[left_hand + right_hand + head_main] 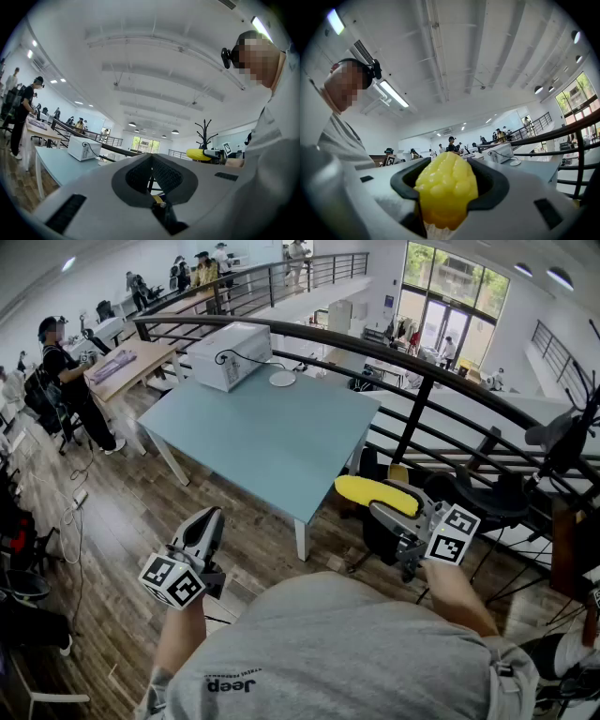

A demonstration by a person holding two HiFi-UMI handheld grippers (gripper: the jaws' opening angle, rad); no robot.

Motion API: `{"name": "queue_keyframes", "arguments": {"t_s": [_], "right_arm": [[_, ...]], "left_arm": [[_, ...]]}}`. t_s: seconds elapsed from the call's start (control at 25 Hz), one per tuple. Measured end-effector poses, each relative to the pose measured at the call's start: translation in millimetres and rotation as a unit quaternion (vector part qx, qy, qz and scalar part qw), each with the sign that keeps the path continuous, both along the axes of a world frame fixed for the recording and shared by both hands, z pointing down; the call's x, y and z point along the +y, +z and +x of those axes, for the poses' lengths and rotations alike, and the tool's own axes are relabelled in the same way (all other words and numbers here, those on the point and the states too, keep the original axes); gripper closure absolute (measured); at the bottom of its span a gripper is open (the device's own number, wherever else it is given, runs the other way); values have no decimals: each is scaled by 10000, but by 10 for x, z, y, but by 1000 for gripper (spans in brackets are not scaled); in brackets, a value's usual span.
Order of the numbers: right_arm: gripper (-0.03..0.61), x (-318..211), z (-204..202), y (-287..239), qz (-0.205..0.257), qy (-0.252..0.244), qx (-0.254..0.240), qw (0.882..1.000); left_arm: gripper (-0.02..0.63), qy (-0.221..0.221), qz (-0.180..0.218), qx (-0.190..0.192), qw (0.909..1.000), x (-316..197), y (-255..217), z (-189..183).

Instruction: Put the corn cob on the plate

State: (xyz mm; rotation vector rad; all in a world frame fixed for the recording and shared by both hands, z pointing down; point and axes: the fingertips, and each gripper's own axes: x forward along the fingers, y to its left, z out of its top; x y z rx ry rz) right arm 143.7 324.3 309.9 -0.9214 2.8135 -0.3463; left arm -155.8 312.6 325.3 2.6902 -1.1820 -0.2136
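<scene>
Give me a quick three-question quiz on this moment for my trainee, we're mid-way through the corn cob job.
1. True or false: the corn cob already lies on the plate.
2. What stands next to the plate on the table? A) a white box with a cable B) a red kettle C) a stack of books
3. Fill in: the left gripper has its jaws ___, with nothing between them.

Key
1. False: the right gripper holds the cob in the air, off the table's near corner and far from the plate.
2. A
3. shut
</scene>
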Motion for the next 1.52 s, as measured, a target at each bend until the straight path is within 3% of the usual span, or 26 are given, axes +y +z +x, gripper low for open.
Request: {"name": "queue_keyframes", "arguments": {"t_s": [0.4,1.16,1.52], "right_arm": [[331,18,123,-28,40,-183,45,9998],[330,152,566,-146,169,-1045,127,9943],[330,-331,281,-24,59,-1112,109,9937]], "left_arm": [[594,-53,-9,-58,10000,23,-43,236],[594,6,-293,-91,9995,89,74,1524],[594,33,-422,-17,9991,-458,272,1287]]}}
